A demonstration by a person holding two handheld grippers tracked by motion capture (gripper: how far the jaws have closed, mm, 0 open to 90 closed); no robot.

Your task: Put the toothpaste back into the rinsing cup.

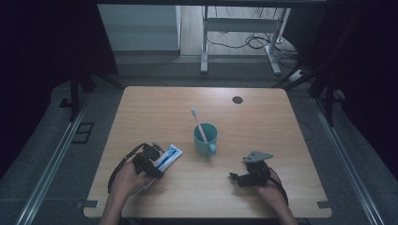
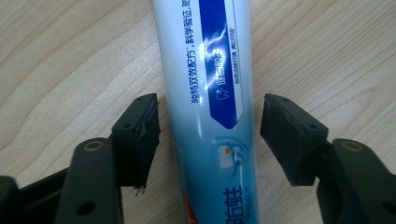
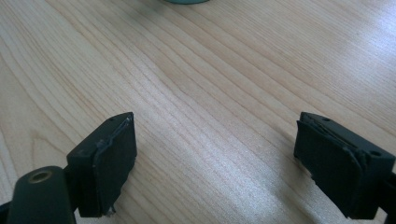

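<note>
The left gripper (image 2: pixel 210 128) is open, with the toothpaste (image 2: pixel 208 93) lying between its pads, not touching. The right gripper (image 3: pixel 215 158) is open over the table (image 3: pixel 210 70), holding nothing.

Bare table (image 1: pixel 263 126) lies right of the mug (image 1: pixel 205 139); toothpaste tube (image 1: pixel 165 159) blocks left.

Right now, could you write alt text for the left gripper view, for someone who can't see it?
A white and blue toothpaste tube lies on a wooden table, running up the picture between two open black tongs. Neither pad touches it.
</note>
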